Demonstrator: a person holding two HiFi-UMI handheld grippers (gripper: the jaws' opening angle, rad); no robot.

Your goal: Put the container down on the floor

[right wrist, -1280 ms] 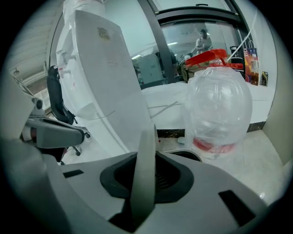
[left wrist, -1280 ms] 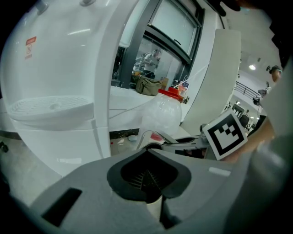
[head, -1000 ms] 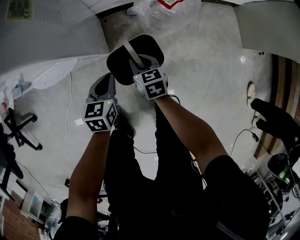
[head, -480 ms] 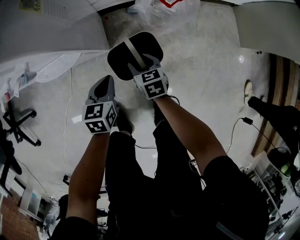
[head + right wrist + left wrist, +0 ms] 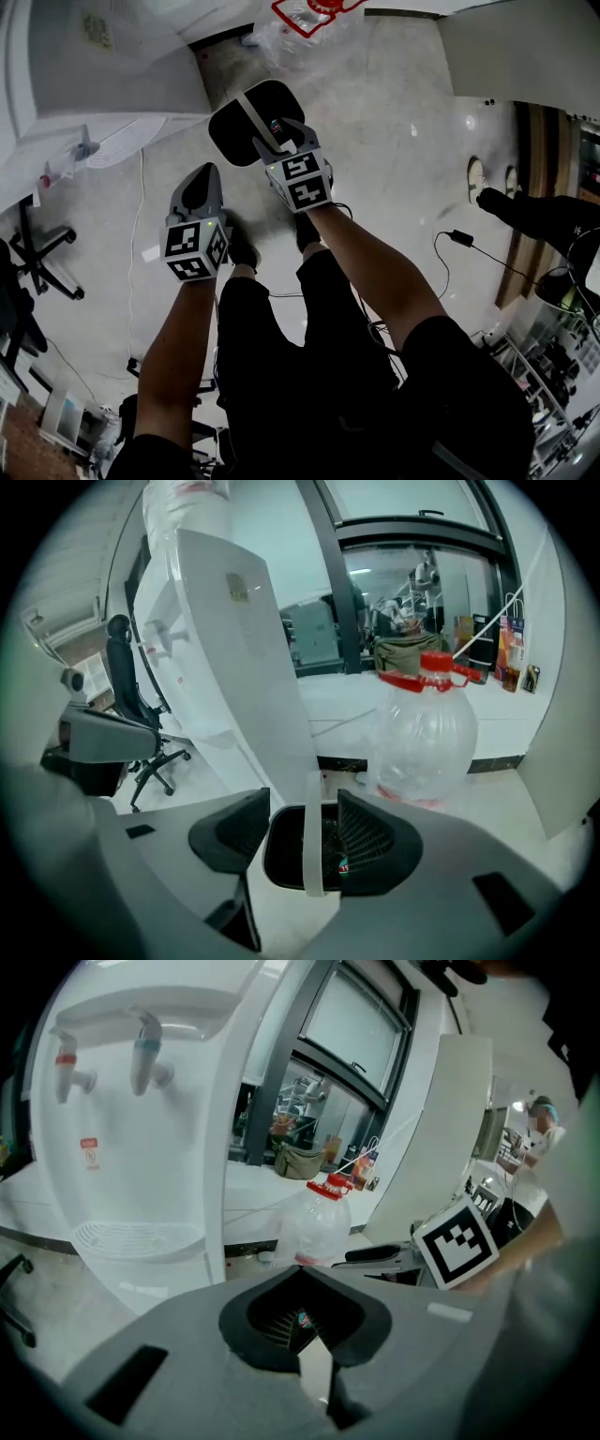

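Beside the glossy white plastic water dispenser (image 5: 141,1110), the floor (image 5: 403,159) is smooth, faintly glossy stone or concrete, the bottle (image 5: 433,733) clear thin plastic, the container (image 5: 246,120) matt black plastic, and the left tool (image 5: 302,1324) and right tool (image 5: 305,834) matt grey plastic.

No legible text anywhere; red sticker (image 5: 88,1153) on water dispenser (image 5: 173,1101) unreadable.

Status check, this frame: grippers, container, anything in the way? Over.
Copy: right gripper shut on container by its white handle; left gripper shut, empty. Container not yet set down. Clear bottle on floor ahead.
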